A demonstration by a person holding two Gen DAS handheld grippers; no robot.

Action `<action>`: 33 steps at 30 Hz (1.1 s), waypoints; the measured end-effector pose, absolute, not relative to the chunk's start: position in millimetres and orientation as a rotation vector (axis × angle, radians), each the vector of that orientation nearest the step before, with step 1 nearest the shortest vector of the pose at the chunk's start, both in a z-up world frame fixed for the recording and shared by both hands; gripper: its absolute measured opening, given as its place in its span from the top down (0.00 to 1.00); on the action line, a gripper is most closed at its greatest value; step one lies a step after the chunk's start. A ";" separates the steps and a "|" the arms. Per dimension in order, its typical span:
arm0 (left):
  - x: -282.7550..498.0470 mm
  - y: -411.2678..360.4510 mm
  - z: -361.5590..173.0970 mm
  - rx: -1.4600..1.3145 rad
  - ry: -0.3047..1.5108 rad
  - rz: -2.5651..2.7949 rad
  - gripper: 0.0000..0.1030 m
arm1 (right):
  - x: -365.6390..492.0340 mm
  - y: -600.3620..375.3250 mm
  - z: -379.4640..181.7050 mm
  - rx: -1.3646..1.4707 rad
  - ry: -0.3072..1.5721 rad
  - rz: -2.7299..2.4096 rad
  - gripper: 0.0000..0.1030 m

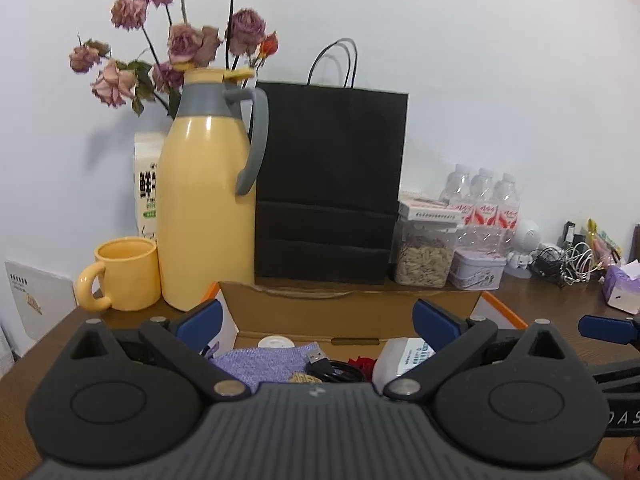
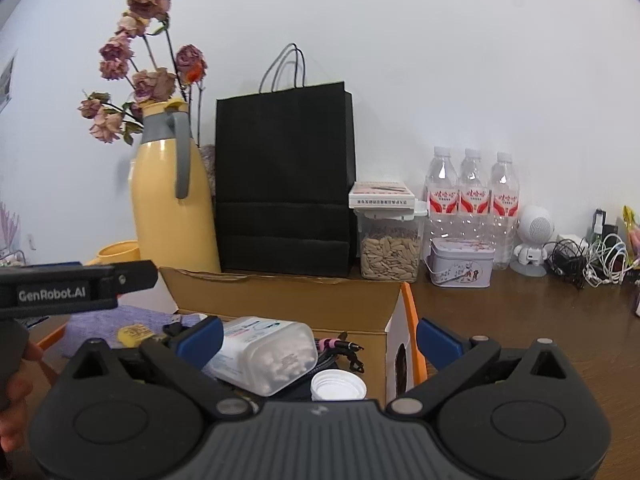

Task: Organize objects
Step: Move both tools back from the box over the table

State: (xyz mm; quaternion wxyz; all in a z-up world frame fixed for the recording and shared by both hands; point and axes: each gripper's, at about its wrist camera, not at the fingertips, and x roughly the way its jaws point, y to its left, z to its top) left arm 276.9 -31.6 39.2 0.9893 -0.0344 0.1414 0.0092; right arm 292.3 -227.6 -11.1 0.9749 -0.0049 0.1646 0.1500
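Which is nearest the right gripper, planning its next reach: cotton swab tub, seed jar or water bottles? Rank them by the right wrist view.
1. Cotton swab tub, in the box beside the left finger.
2. Seed jar, behind the box.
3. Water bottles, rearmost, by the wall.

- Left gripper [image 1: 316,322] is standing with jaws spread wide; nothing is lying between its blue pads [image 1: 202,316]; it is pointing slightly downward
- Right gripper [image 2: 320,338] is likewise gaping; pads are pressing on nothing
- A hand [image 2: 14,400] is gripping the left gripper's handle, seen in the right wrist view
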 end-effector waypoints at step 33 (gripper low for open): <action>169.9 -26.9 -2.2 0.067 0.379 -0.071 0.00 | 212.0 -218.4 -48.1 -0.105 0.421 0.357 0.00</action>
